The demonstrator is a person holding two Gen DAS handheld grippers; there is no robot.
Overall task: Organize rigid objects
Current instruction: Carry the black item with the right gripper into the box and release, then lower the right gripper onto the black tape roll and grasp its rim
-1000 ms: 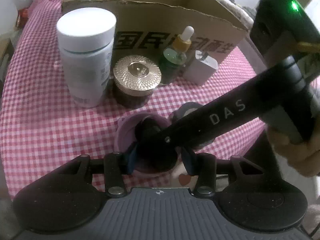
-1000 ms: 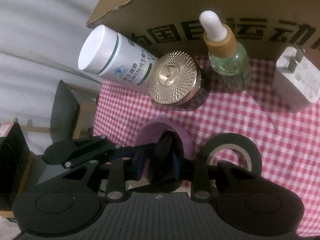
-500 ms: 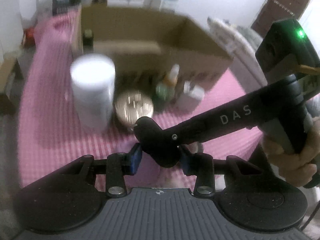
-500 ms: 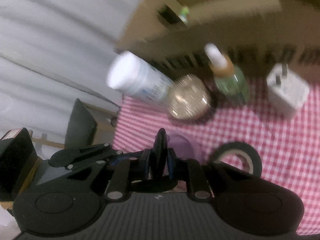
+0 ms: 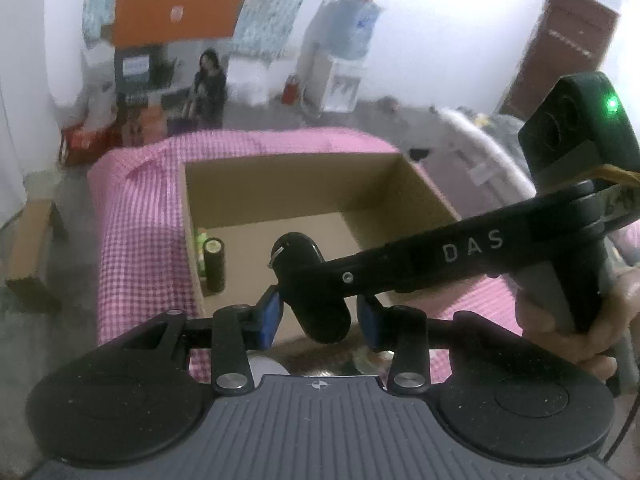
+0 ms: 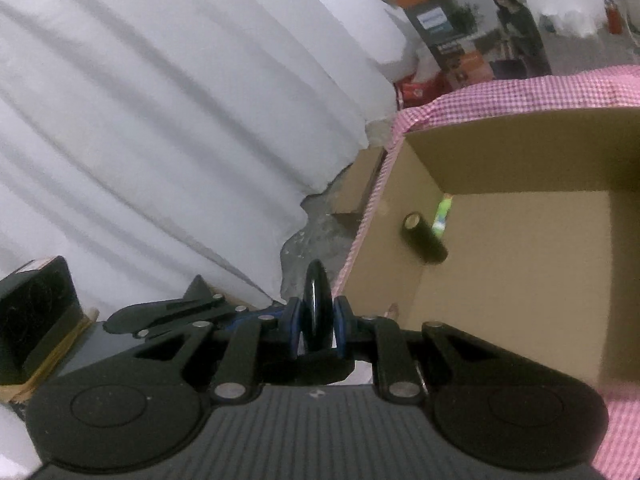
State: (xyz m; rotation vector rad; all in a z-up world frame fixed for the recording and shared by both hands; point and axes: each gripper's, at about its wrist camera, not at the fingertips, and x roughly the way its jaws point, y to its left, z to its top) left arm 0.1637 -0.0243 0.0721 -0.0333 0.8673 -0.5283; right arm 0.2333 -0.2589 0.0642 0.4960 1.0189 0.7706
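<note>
A person's right hand (image 5: 580, 320) holds the right tool (image 6: 316, 320) pressed together on a black fob (image 6: 316, 292), a flat, rounded piece with a small metal ring at its top end. The fob hangs in the air just over the near edge of an open cardboard box (image 5: 288, 184). Seen along the right tool, it stands edge-on between the blue pads.

The left tool (image 5: 318, 316) sits with its two blue pads partly spread, one on either side of the fob's lower end. Whether those pads actually touch it cannot be made out.

The box rests on the tabletop (image 5: 136, 220), which is covered by a pink checked cloth (image 6: 520, 84); bare cloth shows along the tabletop's left and far edges. Inside the box, against its left wall, a dark bottle (image 5: 214, 264) stands upright with a green item (image 5: 201, 240) just behind it. The rest of the box floor that shows is bare cardboard. A white curtain (image 6: 160, 120) hangs beyond the tabletop's left edge.
</note>
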